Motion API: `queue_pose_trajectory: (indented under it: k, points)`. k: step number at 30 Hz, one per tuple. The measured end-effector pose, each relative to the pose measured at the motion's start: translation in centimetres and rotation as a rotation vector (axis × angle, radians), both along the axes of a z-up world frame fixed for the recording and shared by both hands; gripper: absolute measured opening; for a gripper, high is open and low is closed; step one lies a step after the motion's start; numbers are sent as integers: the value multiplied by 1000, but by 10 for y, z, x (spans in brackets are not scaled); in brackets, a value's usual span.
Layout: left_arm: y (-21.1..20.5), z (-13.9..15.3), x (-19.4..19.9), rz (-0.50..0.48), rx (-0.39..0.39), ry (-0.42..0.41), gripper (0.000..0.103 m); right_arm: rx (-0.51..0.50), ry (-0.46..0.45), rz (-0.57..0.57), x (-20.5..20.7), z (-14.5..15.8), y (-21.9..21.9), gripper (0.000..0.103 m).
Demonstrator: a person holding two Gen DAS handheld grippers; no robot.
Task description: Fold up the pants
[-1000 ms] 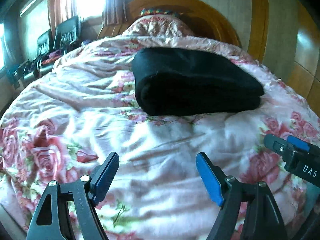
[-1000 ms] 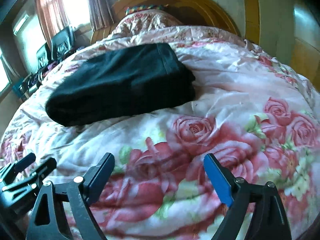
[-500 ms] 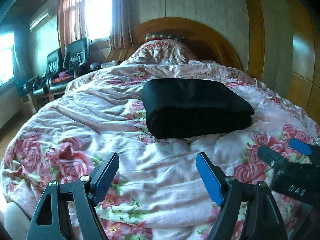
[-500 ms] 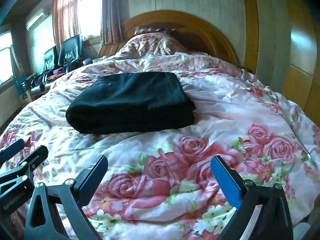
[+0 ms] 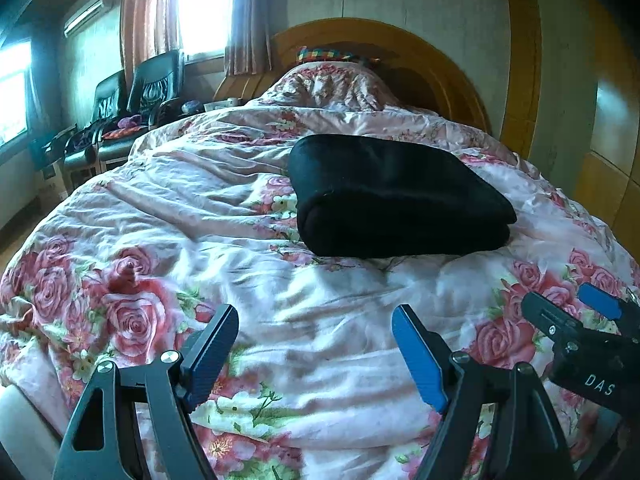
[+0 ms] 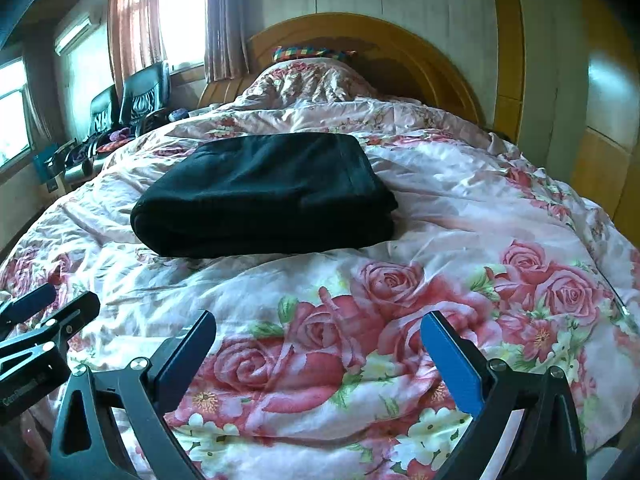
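The black pants (image 5: 396, 196) lie folded into a thick rectangular bundle in the middle of the bed, on the floral quilt (image 5: 192, 208). They also show in the right wrist view (image 6: 264, 192). My left gripper (image 5: 316, 344) is open and empty, low over the foot of the bed, well short of the pants. My right gripper (image 6: 320, 348) is open and empty, beside the left one and equally far back. The right gripper shows at the right edge of the left wrist view (image 5: 580, 332); the left gripper shows at the left edge of the right wrist view (image 6: 44, 320).
A curved wooden headboard (image 5: 452, 64) and a quilt-covered pillow mound (image 5: 332, 84) are at the far end. Black chairs (image 5: 148, 88) stand by the window on the left. Wooden wall panels (image 5: 616, 128) run along the right.
Both grippers have pulled back from the pants and tilted up, so the folded bundle looks farther away and more of the room shows. Both stay open.
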State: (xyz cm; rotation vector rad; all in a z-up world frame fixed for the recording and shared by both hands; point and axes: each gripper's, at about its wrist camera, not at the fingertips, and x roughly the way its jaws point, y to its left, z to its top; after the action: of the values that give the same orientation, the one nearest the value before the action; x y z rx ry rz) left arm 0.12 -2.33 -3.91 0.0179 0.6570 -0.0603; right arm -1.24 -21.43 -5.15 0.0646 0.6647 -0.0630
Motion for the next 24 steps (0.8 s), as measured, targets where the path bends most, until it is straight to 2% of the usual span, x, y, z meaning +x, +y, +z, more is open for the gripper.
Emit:
queue_pose_trajectory:
  k: [14,24]
  points:
    - [3,-2,1,22,3,4,80,19,18,-8,2,-4,-3,103]
    - [3,-5,4,17,3,38,80,16,22,-4,1,-4,-1,103]
